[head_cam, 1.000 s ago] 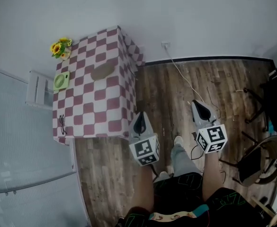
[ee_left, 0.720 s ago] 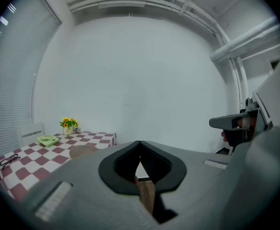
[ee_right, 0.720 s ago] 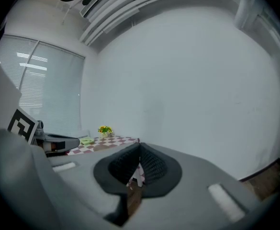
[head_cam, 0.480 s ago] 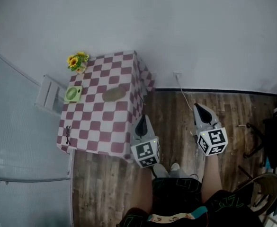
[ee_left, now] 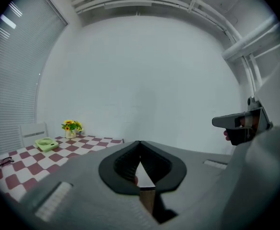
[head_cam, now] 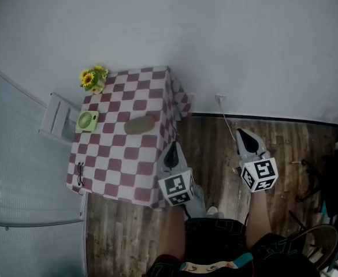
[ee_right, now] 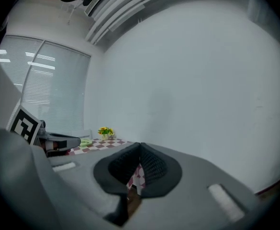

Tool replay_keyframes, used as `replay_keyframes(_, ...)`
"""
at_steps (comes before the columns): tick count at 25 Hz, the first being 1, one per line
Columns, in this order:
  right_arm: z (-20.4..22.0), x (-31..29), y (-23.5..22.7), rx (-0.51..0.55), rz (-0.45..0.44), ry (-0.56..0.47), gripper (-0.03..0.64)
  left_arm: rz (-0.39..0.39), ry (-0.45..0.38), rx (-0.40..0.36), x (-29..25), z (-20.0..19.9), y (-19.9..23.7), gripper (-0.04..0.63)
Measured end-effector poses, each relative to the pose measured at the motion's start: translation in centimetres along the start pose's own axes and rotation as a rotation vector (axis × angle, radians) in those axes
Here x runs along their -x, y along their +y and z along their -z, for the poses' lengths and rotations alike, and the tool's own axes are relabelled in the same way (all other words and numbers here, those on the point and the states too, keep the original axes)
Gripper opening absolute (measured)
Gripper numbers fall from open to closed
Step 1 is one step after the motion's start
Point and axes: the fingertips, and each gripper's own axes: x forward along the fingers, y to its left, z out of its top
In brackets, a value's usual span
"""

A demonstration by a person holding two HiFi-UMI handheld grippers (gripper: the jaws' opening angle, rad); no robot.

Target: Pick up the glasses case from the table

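Table (head_cam: 114, 154) has slid lower in the head view than a second ago, with more wall and less floor showing. Left gripper (head_cam: 173, 145) and right gripper (head_cam: 240, 133) sit about where they were in frame, so I read this as the person walking in, not reaching yet. Head view: checkered table against the wall (head_cam: 215, 33), glasses case (head_cam: 138, 124) lying flat on the cloth toward the right side. It is well apart from the green fan (head_cam: 87, 120), the flowers (head_cam: 93, 78) at the far corner and a pair of glasses (head_cam: 78, 173) at the near left edge. Left gripper is at the table's near right corner, pointing toward the wall, short of the case. Right gripper is off the table, over the wood floor (head_cam: 215, 154). Left gripper view: jaws pinched tip to tip, nothing between them. Fan, flowers and glasses show on the cloth off to the left and the right gripper at the right edge. No case in sight, probably masked by the gripper's own body. Right gripper view: jaws likewise fully closed and empty. It shows only a strip of table, the flowers and the left gripper, again no case. So only the head view locates the case, and only the gripper views confirm the jaws. Step: approach. Next, as I judge it: bring one gripper over the case, spread its jaws past the case's short side, lower, close.
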Motion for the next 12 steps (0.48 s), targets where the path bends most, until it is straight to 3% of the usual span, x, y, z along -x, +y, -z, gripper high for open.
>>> replay_keyframes(5, 1.3, -4.3, -2.2, -0.027, 0.023, 0.048, 0.004, 0.038, 0.046, 0.002, -5.3, 1.0, -0.2, 0.011)
replay_keyframes(12, 1.7, -10.7, -2.4, -0.043, 0.022, 0.089, 0.004, 0.034, 0.099, 0.032, -11.2, 1.9, 2.9, 0.011)
